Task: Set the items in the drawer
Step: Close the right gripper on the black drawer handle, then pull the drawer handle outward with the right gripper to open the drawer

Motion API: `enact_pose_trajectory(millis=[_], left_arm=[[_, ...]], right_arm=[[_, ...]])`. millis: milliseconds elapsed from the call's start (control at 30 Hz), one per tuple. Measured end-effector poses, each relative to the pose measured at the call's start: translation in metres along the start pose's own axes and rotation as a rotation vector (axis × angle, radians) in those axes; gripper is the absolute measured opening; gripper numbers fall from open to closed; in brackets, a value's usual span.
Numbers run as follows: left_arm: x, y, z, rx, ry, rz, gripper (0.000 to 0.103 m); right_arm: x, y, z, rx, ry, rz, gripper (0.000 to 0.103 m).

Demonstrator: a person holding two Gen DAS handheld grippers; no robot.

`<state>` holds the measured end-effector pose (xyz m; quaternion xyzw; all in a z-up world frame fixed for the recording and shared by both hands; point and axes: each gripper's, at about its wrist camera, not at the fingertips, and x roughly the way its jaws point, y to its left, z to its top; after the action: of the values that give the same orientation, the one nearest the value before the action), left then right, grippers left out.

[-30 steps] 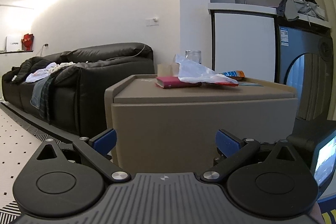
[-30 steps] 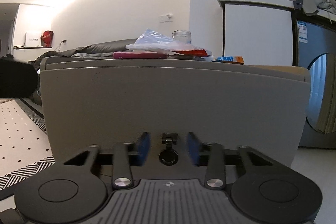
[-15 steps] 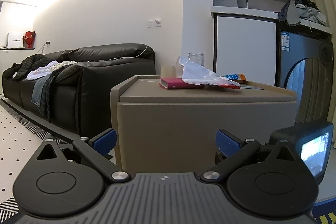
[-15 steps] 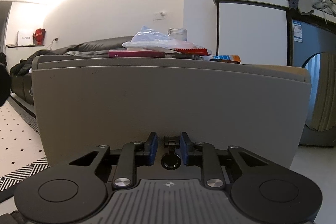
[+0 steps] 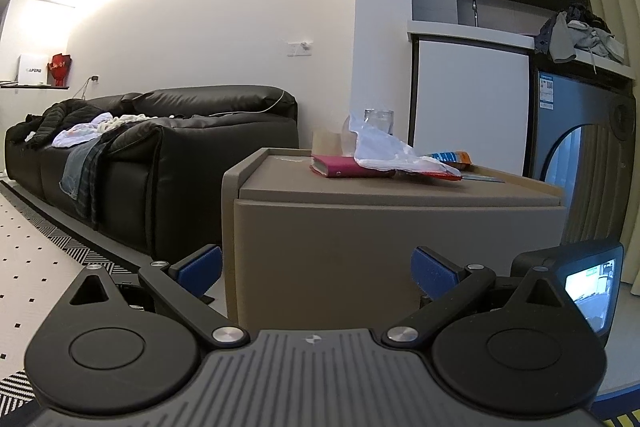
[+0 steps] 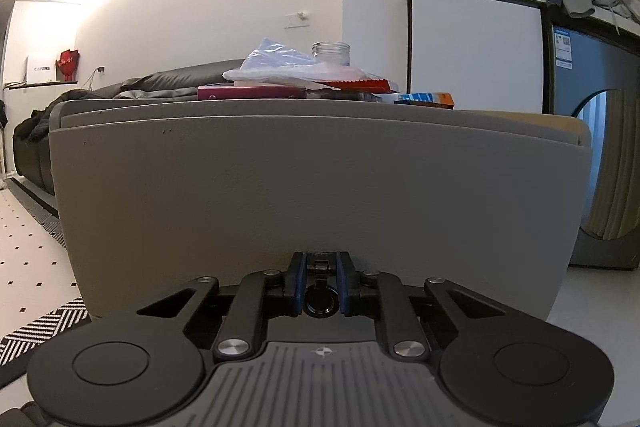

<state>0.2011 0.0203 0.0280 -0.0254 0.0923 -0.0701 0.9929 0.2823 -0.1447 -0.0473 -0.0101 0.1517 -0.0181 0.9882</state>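
Observation:
A low taupe cabinet fills both views, its drawer front [image 6: 320,187] close before the right wrist camera. My right gripper [image 6: 320,275] is shut on the small black drawer handle [image 6: 320,268] low on that front. My left gripper [image 5: 316,267] hangs open and holds nothing, a short way back from the cabinet's front [image 5: 380,239]. On the cabinet top lie a magenta book [image 5: 344,167], a crumpled clear plastic bag [image 5: 384,151], a red packet [image 6: 356,83], an orange and blue packet [image 6: 426,99] and a glass jar [image 6: 331,53].
A black leather sofa [image 5: 168,163] strewn with clothes stands left of the cabinet. A washing machine [image 5: 588,163] with a pile of clothes [image 5: 576,35] on top is at the right. White dotted floor tiles [image 5: 32,251] lie at the left. My right gripper's screen [image 5: 588,283] shows low right.
My right gripper's fingers have come together from apart onto the drawer handle. The left gripper has drifted slightly and stays open.

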Motion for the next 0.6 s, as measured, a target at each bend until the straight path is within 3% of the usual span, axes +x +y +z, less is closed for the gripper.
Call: enact_pose_trajectory(millis=[600], left_arm=[[-0.002, 0.003, 0.001, -0.003, -0.005, -0.001, 0.103]], right_arm=[[-0.012, 0.001, -0.002, -0.002, 0.008, 0.0, 0.017]])
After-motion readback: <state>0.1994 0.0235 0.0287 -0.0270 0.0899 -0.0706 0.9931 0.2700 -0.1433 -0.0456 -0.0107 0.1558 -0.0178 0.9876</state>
